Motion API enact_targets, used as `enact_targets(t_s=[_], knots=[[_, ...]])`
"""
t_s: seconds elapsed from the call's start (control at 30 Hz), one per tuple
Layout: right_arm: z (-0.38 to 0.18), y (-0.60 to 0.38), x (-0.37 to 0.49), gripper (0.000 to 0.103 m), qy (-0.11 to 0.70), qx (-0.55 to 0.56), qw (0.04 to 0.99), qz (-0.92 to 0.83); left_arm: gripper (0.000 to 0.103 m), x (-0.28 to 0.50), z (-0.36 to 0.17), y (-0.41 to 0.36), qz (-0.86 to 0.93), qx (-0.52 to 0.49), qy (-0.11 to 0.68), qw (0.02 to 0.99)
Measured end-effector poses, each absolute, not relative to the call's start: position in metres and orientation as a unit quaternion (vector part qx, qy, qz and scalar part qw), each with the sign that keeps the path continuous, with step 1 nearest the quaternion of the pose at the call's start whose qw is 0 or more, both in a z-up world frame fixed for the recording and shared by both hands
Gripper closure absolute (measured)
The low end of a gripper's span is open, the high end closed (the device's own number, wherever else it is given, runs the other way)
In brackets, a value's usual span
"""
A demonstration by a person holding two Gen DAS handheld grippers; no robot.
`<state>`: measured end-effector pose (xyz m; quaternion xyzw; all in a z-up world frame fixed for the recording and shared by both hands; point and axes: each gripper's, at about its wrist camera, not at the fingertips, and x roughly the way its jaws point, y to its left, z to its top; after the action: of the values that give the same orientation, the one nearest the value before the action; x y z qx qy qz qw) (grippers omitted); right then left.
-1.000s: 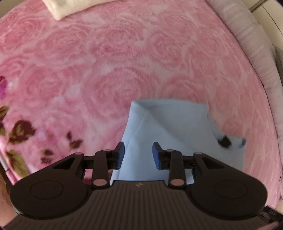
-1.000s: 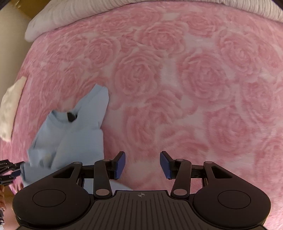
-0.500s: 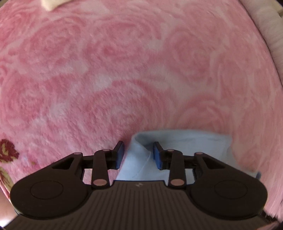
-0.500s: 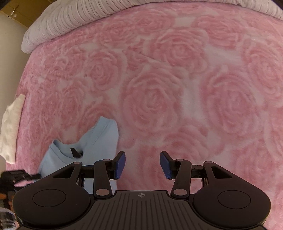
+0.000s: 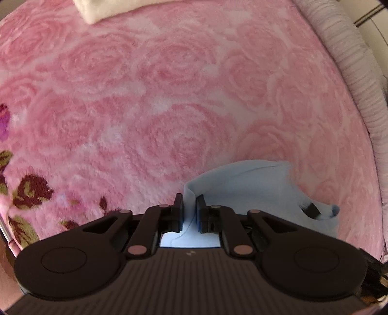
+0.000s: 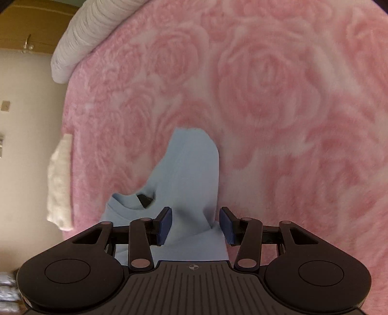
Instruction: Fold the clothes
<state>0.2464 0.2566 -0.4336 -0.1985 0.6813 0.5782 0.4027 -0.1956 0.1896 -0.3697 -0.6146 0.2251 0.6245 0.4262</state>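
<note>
Pink blanket [image 5: 169, 101] | left hand-held gripper [image 5: 189, 210] pinches blue garment [image 5: 254, 184] | right view: wall [image 6: 29, 109]

The left gripper [image 5: 188, 213] has just been closing and now pinches a raised fold at the left edge of a light blue garment [image 5: 254, 191] between its blue pads. The garment lies rumpled on a pink rose-patterned blanket [image 5: 157, 97], with a small dark tag [image 5: 311, 209] showing at its right end. A cream folded cloth [image 5: 109, 8] sits at the blanket's far edge, and a grey ribbed pillow [image 5: 349, 60] runs along the right.
</note>
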Motion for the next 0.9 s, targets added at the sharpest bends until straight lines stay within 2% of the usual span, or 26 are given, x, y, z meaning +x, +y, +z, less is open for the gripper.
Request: enact_targets(t_s=[0.03, 0.07, 0.2, 0.37, 0.63, 0.8, 0.9], knots=[[-0.432, 0.252, 0.243, 0.095, 0.668, -0.194, 0.414, 0.587, 0.096, -0.194, -0.365, 0.189, 0.626, -0.609, 0.224, 0.433], [-0.427, 0.247, 0.243, 0.100, 0.660, -0.190, 0.420, 0.594, 0.096, -0.193, -0.358, 0.189, 0.626, -0.603, 0.219, 0.443], [-0.387, 0.220, 0.253, 0.101, 0.619, -0.151, 0.441, 0.633, 0.096, -0.184, -0.318, 0.190, 0.622, -0.576, 0.192, 0.495], [-0.301, 0.177, 0.295, 0.101, 0.530, -0.070, 0.501, 0.680, 0.096, -0.160, -0.256, 0.197, 0.595, -0.528, 0.155, 0.586], [-0.128, 0.100, 0.356, 0.101, 0.283, 0.019, 0.617, 0.734, 0.096, -0.074, -0.134, 0.203, 0.497, -0.416, 0.078, 0.758], [-0.056, 0.042, 0.384, 0.101, 0.184, 0.055, 0.674, 0.713, 0.096, -0.029, -0.064, 0.173, 0.439, -0.342, 0.037, 0.830], [-0.024, 0.004, 0.391, 0.101, 0.135, 0.064, 0.687, 0.711, 0.096, -0.020, -0.041, 0.150, 0.409, -0.338, 0.012, 0.847]])
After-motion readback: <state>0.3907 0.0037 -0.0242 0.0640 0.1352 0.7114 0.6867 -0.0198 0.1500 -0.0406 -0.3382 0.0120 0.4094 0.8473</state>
